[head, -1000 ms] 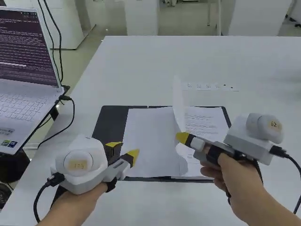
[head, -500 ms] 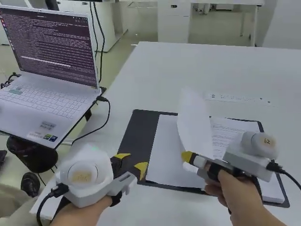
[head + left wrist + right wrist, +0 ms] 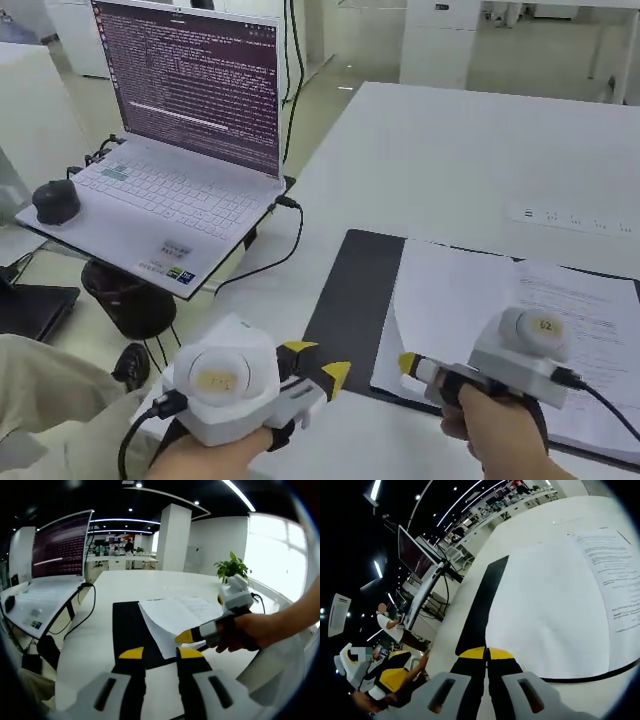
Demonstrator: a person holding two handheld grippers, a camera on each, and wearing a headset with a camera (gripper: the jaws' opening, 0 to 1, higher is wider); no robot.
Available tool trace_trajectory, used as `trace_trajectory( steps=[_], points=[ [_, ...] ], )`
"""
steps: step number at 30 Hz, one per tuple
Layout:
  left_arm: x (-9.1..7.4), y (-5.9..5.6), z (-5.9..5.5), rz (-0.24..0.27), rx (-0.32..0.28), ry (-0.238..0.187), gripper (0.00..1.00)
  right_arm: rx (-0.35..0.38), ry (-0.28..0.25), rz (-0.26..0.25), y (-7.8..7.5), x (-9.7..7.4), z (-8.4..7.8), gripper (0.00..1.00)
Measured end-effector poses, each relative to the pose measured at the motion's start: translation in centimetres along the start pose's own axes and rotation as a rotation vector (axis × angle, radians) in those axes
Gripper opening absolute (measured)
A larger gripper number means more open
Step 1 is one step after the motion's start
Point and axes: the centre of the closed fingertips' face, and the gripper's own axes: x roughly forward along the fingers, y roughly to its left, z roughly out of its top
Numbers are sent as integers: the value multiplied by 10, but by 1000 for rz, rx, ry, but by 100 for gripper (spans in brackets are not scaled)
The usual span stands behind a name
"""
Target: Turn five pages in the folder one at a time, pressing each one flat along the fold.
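Note:
A black folder lies open on the white table. A blank white page is turned over onto its left side, with its lower left corner still a little raised. My right gripper is shut on that corner. A printed page lies flat on the folder's right half. My left gripper hovers open just off the folder's near left corner, with nothing between its yellow tips. The right gripper also shows in the left gripper view, at the page's edge.
An open laptop stands on a raised stand left of the table, and its cable trails toward the folder. A black mouse sits beside the laptop. A white power strip lies beyond the folder.
The page that stood upright in the right gripper has swung over to the left and come down onto the folder's left side. The head camera has turned left.

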Motion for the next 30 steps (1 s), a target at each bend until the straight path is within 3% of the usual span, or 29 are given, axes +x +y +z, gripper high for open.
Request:
trace_trajectory(
  steps=[9, 15, 18, 23, 27, 30],
  points=[
    [3, 8, -25, 5, -16, 57, 22, -48, 42, -21, -2, 15, -14, 0],
    [6, 9, -29, 7, -11, 72, 21, -47, 84, 31, 5, 19, -26, 5],
    [12, 8, -29, 2, -3, 82, 21, -10, 66, 81, 11, 14, -26, 8],
    [30, -4, -33, -28, 34, 113, 21, 13, 8, 127, 12, -8, -9, 8],
    [53, -21, -35, -70, 100, 136, 21, 37, -63, 129, -4, -27, 14, 6],
    [73, -29, -40, -88, 136, 157, 22, 58, -109, 103, -26, -43, 32, 7]
  ],
)
